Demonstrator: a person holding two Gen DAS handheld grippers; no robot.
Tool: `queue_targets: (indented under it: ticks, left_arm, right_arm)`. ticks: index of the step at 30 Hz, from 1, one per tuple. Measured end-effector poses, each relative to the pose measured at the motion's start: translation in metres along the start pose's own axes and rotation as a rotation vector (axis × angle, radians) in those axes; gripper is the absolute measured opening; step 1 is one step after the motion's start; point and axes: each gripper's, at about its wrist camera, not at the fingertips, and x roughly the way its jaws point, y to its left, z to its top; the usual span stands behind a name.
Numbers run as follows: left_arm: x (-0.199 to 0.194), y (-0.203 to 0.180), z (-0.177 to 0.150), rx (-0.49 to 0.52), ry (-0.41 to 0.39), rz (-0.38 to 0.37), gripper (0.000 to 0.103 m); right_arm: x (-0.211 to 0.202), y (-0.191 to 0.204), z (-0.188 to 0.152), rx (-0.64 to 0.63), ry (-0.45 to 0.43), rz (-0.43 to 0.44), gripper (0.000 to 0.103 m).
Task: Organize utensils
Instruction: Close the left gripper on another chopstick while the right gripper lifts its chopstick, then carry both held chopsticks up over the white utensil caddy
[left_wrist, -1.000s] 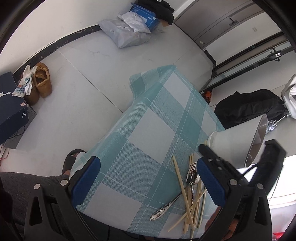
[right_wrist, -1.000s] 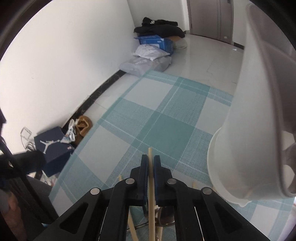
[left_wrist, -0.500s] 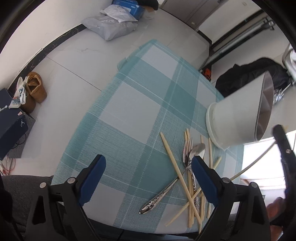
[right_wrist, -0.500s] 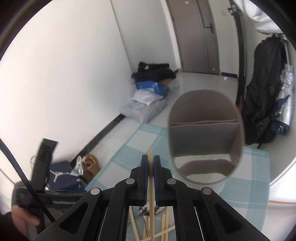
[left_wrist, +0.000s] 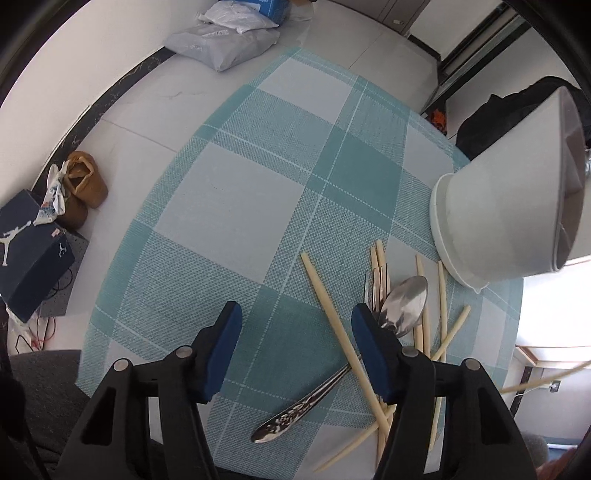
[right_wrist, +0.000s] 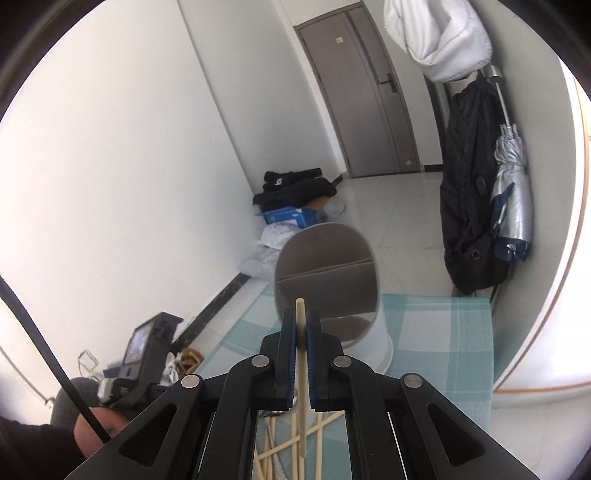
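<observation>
A white utensil holder (left_wrist: 509, 206) with inner dividers stands on the teal checked tablecloth (left_wrist: 258, 192); the right wrist view shows its open top (right_wrist: 327, 277). Several pale chopsticks (left_wrist: 332, 314), a steel spoon (left_wrist: 402, 302) and a fork (left_wrist: 373, 291) lie in a loose pile in front of it. My left gripper (left_wrist: 295, 325) is open and empty just above the cloth, left of the pile. My right gripper (right_wrist: 301, 325) is shut on one chopstick (right_wrist: 302, 369), held high, its tip pointing toward the holder's mouth.
Table edges drop to a tiled floor. On the floor are shoes (left_wrist: 81, 184), a dark shoebox (left_wrist: 29, 254), bags and boxes by the wall (left_wrist: 229, 44). A black backpack (right_wrist: 469, 206) and an umbrella (right_wrist: 513, 192) hang at the right.
My right gripper has risen with the chopstick, so the holder's mouth now sits lower and nearer the tip. My left gripper has moved in over the cloth toward the utensil pile.
</observation>
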Motion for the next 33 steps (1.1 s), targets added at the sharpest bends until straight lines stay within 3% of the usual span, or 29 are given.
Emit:
queue_targets:
  ticks: [5,8,10,16,19,26,33]
  left_arm:
    - [0.007,-0.008,0.006,-0.021,-0.002,0.068,0.05]
    - [0.01,-0.015,0.006,0.014,0.013,0.164,0.044]
    - [0.014,-0.018,0.006,0.025,0.015,0.217,0.033]
    - [0.018,-0.018,0.014,-0.002,-0.01,0.242,0.007]
    - [0.017,-0.021,0.018,-0.043,-0.02,0.229,0.002]
    - [0.006,-0.029,0.021,-0.057,-0.091,0.157,0.002]
    - [-0.061,-0.029,0.007,0.016,-0.355,-0.004,0.002]
  right_arm:
    - [-0.015,-0.013,0.004,0.043,-0.033,0.017,0.004]
    - [-0.019,-0.023,0.005,0.072,-0.04,0.02,0.004]
    - [-0.021,-0.028,0.005,0.088,-0.04,0.024,0.004]
    - [-0.03,-0.033,0.006,0.105,-0.061,0.031,0.004]
    - [-0.033,-0.032,0.006,0.105,-0.066,0.029,0.004]
    - [-0.029,-0.035,0.004,0.099,-0.049,0.008,0.004]
    - [-0.017,-0.034,-0.002,0.092,-0.017,-0.017,0.004]
